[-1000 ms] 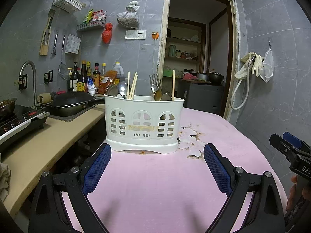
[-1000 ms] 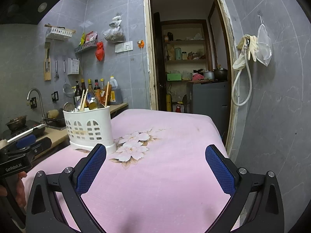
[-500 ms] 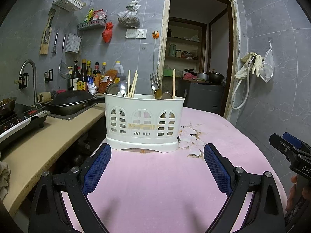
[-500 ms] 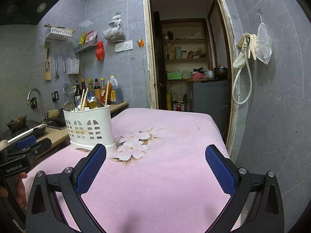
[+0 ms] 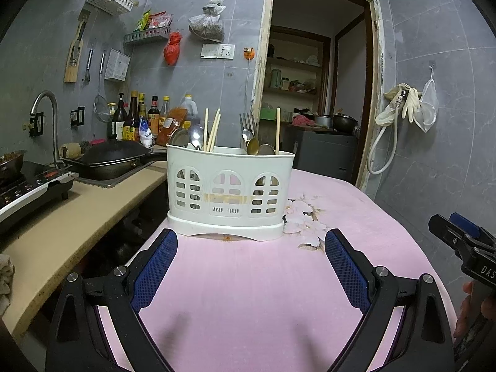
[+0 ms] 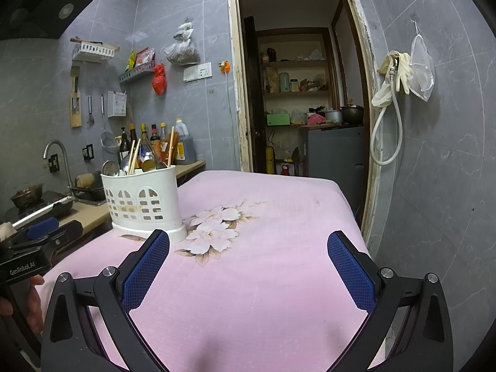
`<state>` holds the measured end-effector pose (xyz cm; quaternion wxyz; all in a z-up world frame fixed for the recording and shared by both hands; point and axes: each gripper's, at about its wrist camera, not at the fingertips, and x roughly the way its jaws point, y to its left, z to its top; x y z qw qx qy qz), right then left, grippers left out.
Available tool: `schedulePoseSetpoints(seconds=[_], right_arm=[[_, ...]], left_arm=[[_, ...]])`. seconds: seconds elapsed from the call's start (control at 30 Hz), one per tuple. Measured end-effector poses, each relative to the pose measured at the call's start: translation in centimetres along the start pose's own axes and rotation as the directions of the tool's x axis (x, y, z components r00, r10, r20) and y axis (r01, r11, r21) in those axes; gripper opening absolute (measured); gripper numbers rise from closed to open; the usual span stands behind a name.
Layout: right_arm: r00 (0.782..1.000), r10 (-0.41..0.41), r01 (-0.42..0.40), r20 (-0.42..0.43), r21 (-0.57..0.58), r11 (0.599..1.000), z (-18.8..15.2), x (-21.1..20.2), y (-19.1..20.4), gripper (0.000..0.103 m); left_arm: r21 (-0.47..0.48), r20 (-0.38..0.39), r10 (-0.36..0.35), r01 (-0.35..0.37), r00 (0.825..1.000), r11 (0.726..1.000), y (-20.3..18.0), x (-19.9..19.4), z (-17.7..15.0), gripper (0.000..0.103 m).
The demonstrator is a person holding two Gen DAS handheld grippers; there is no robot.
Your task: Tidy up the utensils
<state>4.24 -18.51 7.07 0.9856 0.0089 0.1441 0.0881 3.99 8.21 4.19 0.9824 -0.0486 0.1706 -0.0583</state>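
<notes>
A white plastic utensil caddy (image 5: 230, 192) with arched, window-like cutouts and a flared base stands upright on the counter (image 5: 248, 279), which is covered by a pink woven cloth printed with pale flowers (image 6: 214, 226). The caddy sits toward the cloth's left edge, straight ahead of the left gripper (image 5: 250, 266) and just beyond its fingertips without touching them. Wooden chopsticks (image 5: 212, 130) lean together in the left part of the caddy beside two shiny metal spoon bowls (image 5: 189, 138); further right a steel fork (image 5: 248, 124) stands tines up, with a brass-toned spoon (image 5: 252, 146) below it and a single chopstick (image 5: 278, 130) upright near the right end. A strip of yellowed tape (image 5: 228, 199) runs across the caddy's front. The left gripper's fingers (image 5: 155, 271), black arms faced with blue meshed pads, are spread wide and hold nothing, hovering over bare cloth. The right gripper (image 6: 248, 266) is likewise spread wide and empty, its fingers (image 6: 350, 271) above the cloth to the right of the caddy; its left pad lies in line with the caddy's base in the right wrist view, though whether it touches cannot be told. Left of the cloth runs a smooth tan worktop (image 5: 68, 217) carrying a black wok (image 5: 111, 161) and an induction hob (image 5: 28, 189).
</notes>
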Motion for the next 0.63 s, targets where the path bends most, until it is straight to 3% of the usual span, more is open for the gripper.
schedulePoseSetpoints(seconds=[0.63], right_arm=[[1.0,0.002,-0.002,-0.01,0.002,1.0,-0.41,-0.13,0.77,0.103]], left_arm=[[0.017,-0.009,0.037,-0.037,0.999,0.999,-0.33,0.41,-0.23,0.093]])
